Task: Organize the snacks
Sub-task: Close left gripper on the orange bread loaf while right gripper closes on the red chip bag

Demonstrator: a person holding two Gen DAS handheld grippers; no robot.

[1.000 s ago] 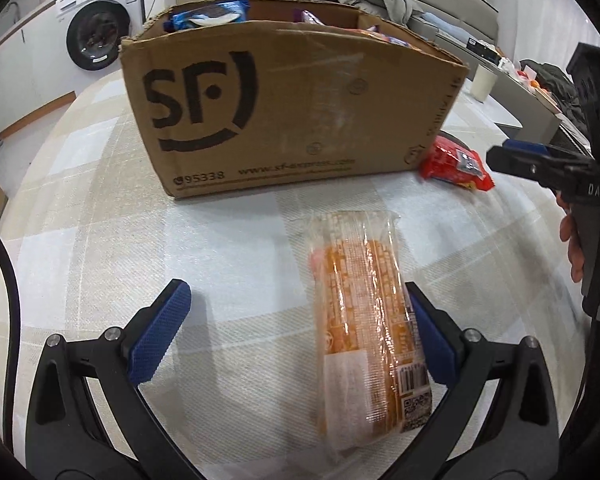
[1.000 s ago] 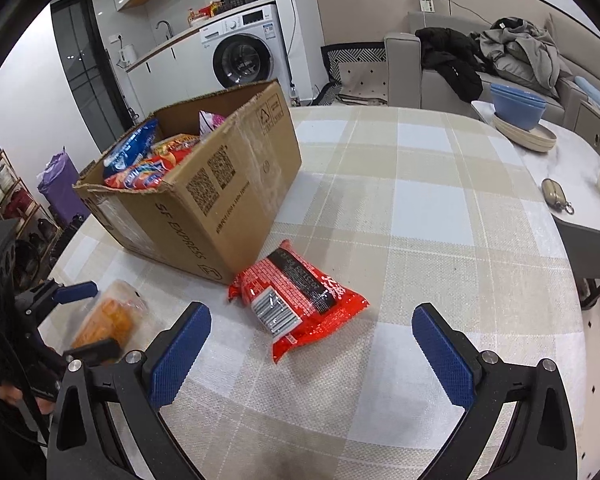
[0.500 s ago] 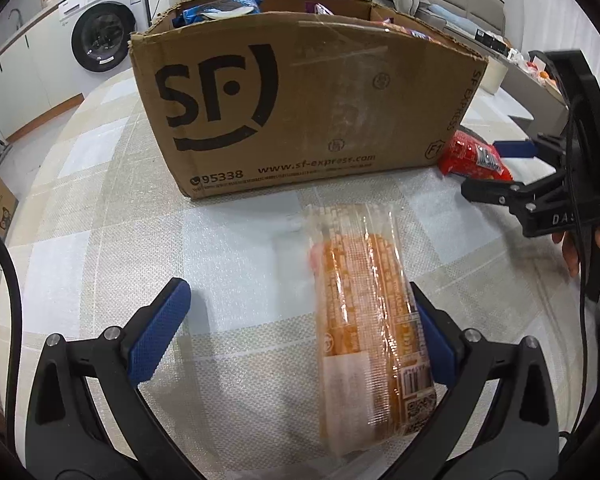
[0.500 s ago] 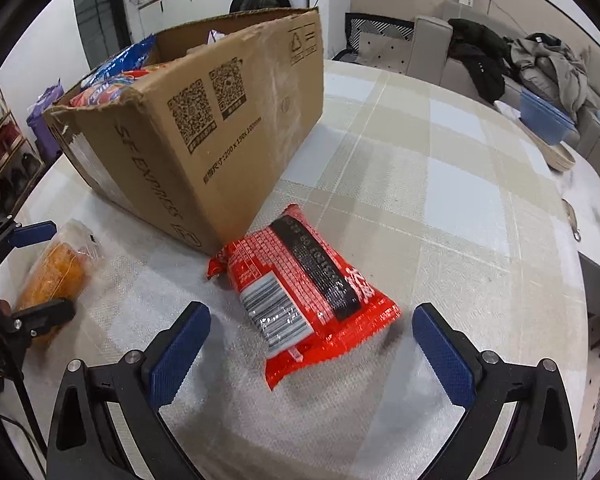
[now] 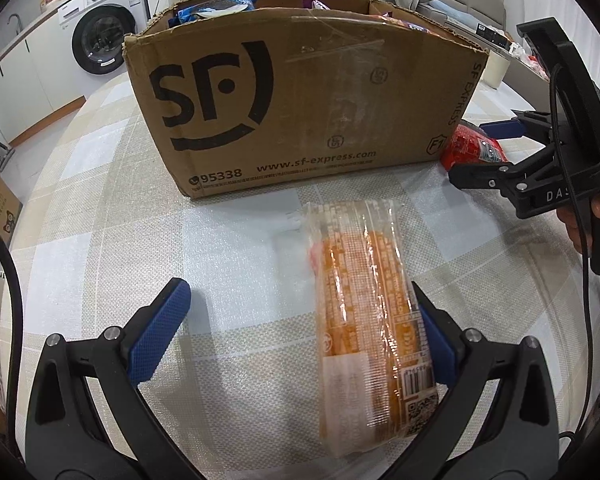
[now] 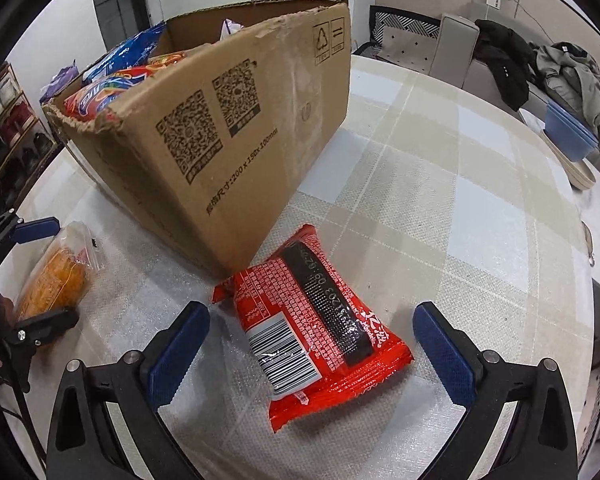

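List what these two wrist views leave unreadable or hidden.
- Brown cardboard SF box contents: both views show only packet tops over the rim; walls hide the rest.
- Clear-wrapped orange snack pack: left wrist view, right finger covers its edge; contact unclear.
- Red foil noodle packet: left wrist view, mostly hidden by right gripper.

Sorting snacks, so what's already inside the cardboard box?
The cardboard box holds a red-orange snack bag, a blue bag and a purple packet. Its walls hide anything deeper.
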